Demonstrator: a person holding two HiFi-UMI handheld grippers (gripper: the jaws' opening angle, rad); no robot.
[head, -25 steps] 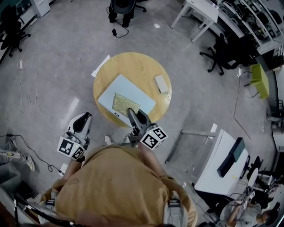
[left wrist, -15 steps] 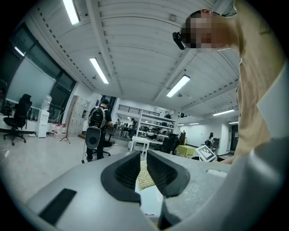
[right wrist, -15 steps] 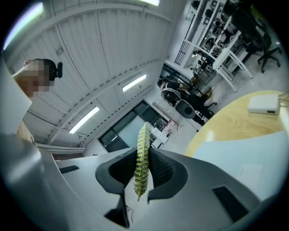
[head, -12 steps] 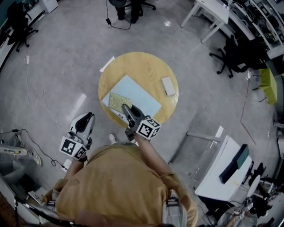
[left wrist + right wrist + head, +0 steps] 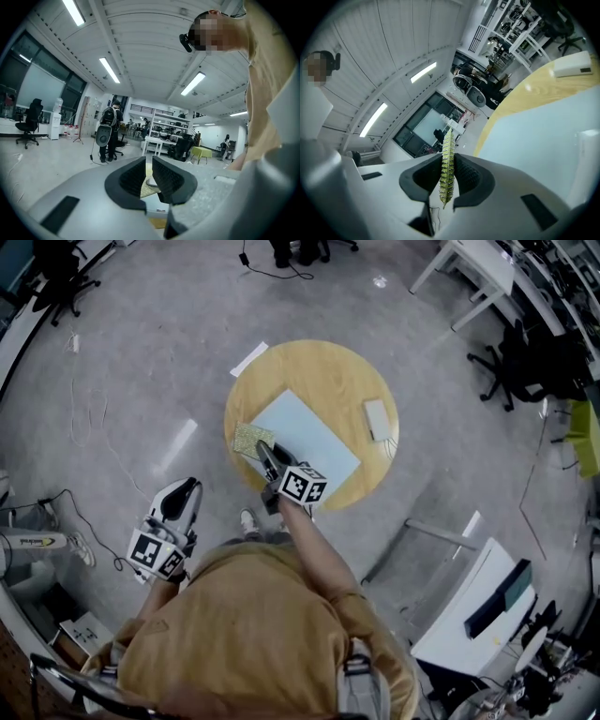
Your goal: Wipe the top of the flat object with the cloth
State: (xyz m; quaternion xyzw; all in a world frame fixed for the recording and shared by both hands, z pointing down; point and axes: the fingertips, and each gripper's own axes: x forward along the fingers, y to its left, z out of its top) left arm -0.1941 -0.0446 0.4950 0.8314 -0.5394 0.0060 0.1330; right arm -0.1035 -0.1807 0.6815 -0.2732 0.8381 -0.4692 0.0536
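A light blue flat board (image 5: 314,442) lies on the round wooden table (image 5: 319,371). A yellow-green cloth (image 5: 250,438) rests at the board's left corner, partly over onto the wood. My right gripper (image 5: 265,454) is shut on the cloth's near edge. In the right gripper view the cloth (image 5: 448,140) stands edge-on between the jaws of the right gripper (image 5: 449,165), with the board (image 5: 543,136) to the right. My left gripper (image 5: 182,493) hangs off the table at my left side. In its own view the left gripper (image 5: 149,168) shows jaws close together with nothing between them.
A small white block (image 5: 377,420) sits on the table's right side, also in the right gripper view as the white block (image 5: 574,64). A sheet of paper (image 5: 249,358) lies on the floor behind the table. Office chairs and white desks (image 5: 478,268) stand further off.
My right gripper has dragged the cloth leftward across the board, from its near middle to its left corner. The left gripper stays hanging at my side.
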